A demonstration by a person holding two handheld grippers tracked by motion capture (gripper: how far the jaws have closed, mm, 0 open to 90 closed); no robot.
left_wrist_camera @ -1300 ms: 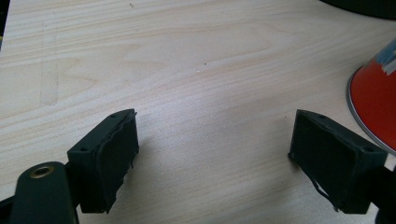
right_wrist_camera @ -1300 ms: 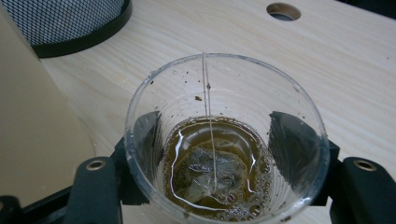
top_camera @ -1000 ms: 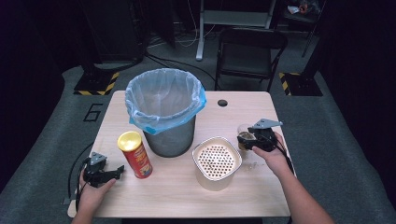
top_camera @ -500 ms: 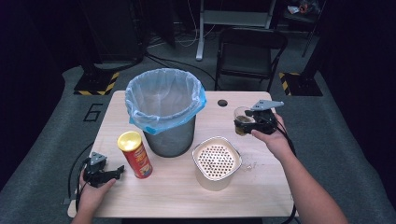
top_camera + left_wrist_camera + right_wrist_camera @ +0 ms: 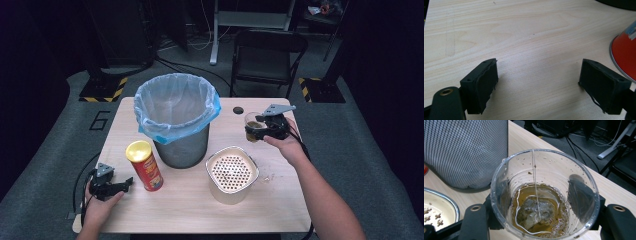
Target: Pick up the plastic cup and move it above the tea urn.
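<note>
Quick count of the table (image 5: 190,212): one bin (image 5: 176,120) with one blue liner, one red can (image 5: 144,165), one strainer box (image 5: 232,174), one plastic cup (image 5: 253,126) with one tea bag (image 5: 535,211) in it, and two grippers, left (image 5: 129,181) and right (image 5: 249,131). One chair (image 5: 267,55) past the far edge.

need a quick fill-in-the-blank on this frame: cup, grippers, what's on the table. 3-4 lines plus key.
1. The right gripper is shut on a clear plastic ____ with brown liquid in it.
2. Inside that liquid lies a tea ____ with its string running up the wall.
3. The left gripper rests on the table with its jaws ____, nothing between them.
4. The mesh bin is lined with a ____ plastic bag.

Missing words: cup; bag; open; blue
</note>
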